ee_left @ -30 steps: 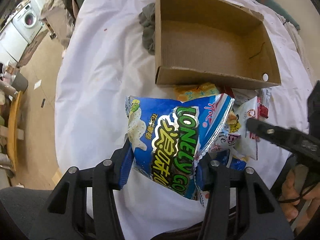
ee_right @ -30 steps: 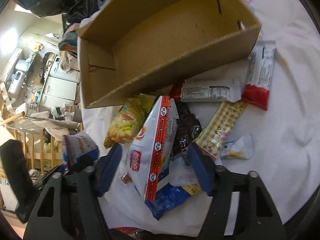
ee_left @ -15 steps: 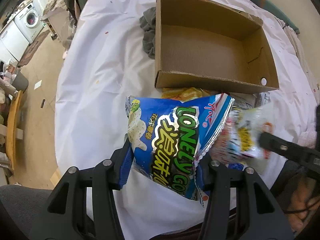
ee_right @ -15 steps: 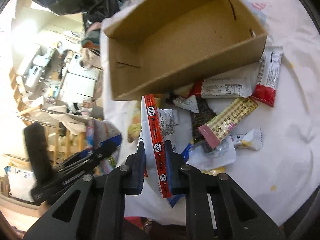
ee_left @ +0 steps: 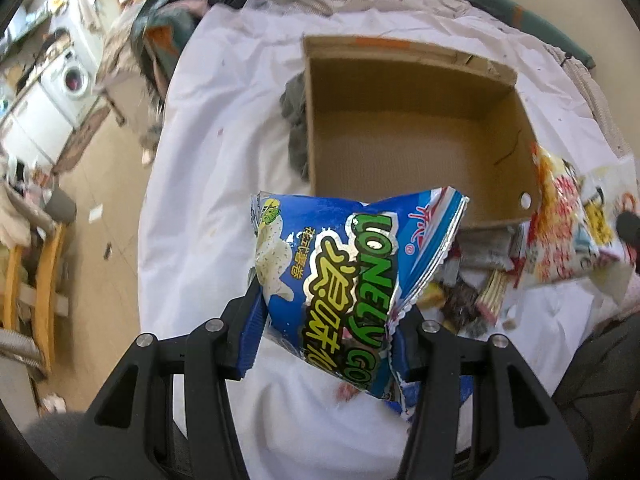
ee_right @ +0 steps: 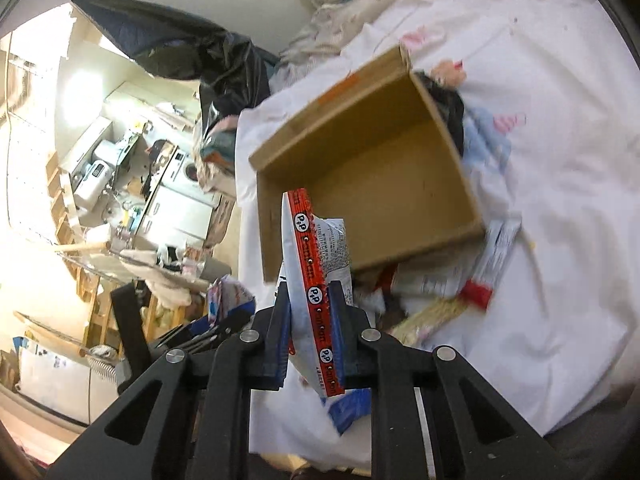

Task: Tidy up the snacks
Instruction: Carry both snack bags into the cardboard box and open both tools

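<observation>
Gripping a blue chip bag [ee_left: 340, 280], the left gripper [ee_left: 326, 334] holds it raised over the white sheet [ee_left: 208, 200]. The right gripper [ee_right: 310, 322] is clamped on a white bag with a red strip [ee_right: 316, 272]. Beyond both, loose snack packets [ee_right: 472, 280] lie against the near wall of the empty cardboard box [ee_left: 416, 128].

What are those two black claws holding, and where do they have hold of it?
Left gripper: blue snack bag, pinched across its lower end. Right gripper: white bag with a red strip, pinched near its lower edge.
</observation>
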A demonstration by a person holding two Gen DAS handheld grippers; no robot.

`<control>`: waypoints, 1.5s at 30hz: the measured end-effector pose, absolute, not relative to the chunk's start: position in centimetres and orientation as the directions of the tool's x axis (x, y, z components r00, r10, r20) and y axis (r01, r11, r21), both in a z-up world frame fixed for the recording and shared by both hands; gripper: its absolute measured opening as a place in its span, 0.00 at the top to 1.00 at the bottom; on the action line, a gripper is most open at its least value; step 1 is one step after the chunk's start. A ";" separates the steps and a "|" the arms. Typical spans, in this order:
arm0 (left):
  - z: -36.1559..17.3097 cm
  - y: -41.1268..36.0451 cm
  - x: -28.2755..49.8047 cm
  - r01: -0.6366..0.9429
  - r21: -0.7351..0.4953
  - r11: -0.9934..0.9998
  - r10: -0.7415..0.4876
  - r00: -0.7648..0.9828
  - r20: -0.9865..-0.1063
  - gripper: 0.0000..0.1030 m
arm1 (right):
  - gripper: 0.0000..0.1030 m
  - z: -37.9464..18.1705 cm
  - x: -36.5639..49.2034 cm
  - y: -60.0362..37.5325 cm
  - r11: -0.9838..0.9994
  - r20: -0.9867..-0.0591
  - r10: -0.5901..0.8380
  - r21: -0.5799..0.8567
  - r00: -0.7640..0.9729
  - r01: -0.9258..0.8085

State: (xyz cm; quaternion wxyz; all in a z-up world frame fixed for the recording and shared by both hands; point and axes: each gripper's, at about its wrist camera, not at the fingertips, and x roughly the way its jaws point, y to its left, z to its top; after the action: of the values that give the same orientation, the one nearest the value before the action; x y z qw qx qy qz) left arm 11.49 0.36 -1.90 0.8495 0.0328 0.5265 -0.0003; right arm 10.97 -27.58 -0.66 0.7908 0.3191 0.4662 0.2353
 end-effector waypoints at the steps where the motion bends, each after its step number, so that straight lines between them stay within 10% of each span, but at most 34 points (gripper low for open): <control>1: -1.4 -0.2 12.1 0.047 0.065 0.997 0.036 0.462 -0.886 0.53 | 0.83 -0.5 11.7 -27.6 0.690 -0.587 0.664 0.720 0.463 -0.077; 45: -3.1 -5.6 21.6 0.116 0.109 0.987 0.022 0.579 -0.815 0.50 | 0.82 -6.4 22.2 -23.9 0.747 -0.666 0.637 0.658 0.388 -0.096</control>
State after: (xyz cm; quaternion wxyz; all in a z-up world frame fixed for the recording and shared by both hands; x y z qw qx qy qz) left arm 21.58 -5.60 -3.12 0.8854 0.0752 0.4579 -0.0265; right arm 22.15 -23.92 -6.44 0.7882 0.2697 0.5020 0.2324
